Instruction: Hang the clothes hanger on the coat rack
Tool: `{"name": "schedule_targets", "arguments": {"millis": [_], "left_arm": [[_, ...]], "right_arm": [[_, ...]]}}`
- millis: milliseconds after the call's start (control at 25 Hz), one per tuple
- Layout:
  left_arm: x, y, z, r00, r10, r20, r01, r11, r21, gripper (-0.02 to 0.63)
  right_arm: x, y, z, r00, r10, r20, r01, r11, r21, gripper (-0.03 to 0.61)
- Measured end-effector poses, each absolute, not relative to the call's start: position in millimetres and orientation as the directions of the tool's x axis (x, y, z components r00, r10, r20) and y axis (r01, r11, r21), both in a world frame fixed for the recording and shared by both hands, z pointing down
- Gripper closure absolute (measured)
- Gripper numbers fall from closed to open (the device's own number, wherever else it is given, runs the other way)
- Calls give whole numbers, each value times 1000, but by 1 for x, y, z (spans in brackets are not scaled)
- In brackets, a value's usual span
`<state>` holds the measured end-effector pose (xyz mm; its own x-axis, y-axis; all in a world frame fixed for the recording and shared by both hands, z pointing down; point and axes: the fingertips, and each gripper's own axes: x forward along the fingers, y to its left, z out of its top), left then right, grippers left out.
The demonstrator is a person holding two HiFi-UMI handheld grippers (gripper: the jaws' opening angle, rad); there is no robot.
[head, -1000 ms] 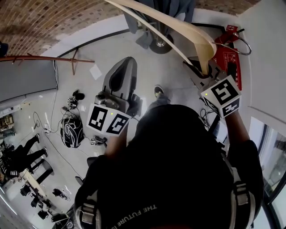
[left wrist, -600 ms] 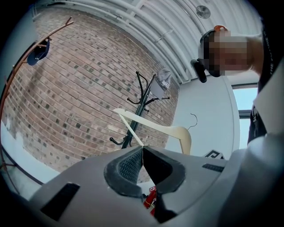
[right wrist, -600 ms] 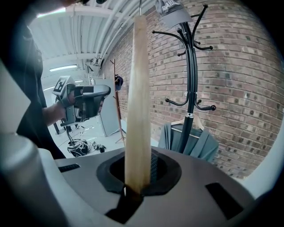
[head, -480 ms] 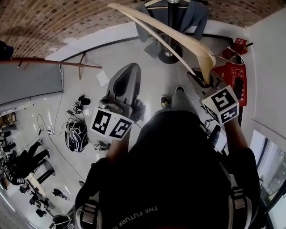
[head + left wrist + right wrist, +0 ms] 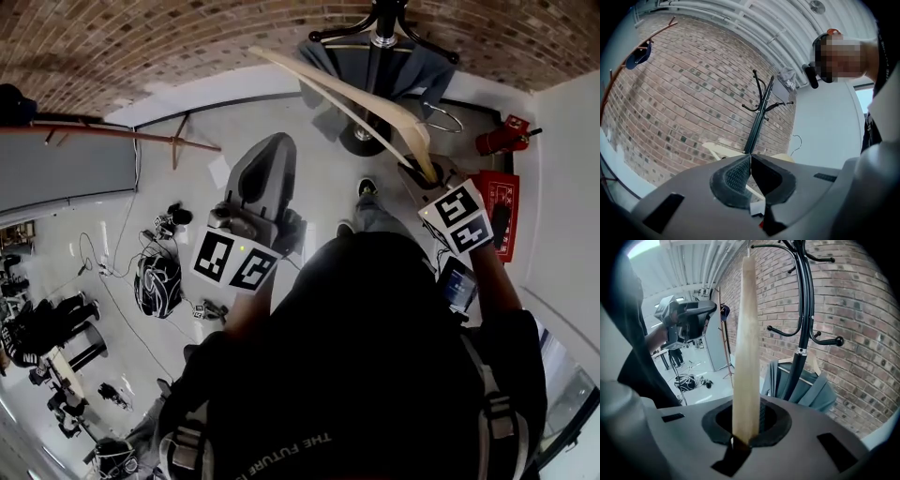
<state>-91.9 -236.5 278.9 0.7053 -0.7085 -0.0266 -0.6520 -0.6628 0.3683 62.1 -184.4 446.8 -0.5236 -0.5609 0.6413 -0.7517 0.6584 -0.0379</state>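
A pale wooden clothes hanger (image 5: 361,98) with a metal hook (image 5: 439,120) sticks up from my right gripper (image 5: 429,173), which is shut on one arm of it; the right gripper view shows that arm (image 5: 745,343) rising straight out of the jaws. The black coat rack (image 5: 802,319) stands close ahead to the right against the brick wall, its curved pegs (image 5: 829,340) bare, a grey garment (image 5: 799,383) on a hanger lower down. In the head view the rack's top (image 5: 382,23) is at the upper edge. My left gripper (image 5: 255,192) is shut on nothing, raised at the left.
A brick wall (image 5: 187,37) lies behind the rack. A red fire extinguisher (image 5: 502,139) and a red box (image 5: 495,202) stand by the white wall at right. A dark bag (image 5: 157,281), cables and a wooden stand (image 5: 122,131) are on the floor at left, with people further off.
The person has walked toward the coat rack; its top has come into the head view. My right gripper holds the hanger as before, now closer to the rack.
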Motion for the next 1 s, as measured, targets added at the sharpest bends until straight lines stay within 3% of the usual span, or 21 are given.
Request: {"name": "schedule_targets", "arguments": {"millis": [520,1000], "left_arm": [[-68,-302,269,637,-770,-45,-711,-609,351,594],[-79,-305,275,592,-805,-28,-743,-560,367,594]], "right_arm": [[89,-260,499,-545,-393,741,-670,735,-103,540],[91,-281,537,-488,-298,820,-685,714,-148,540]]}}
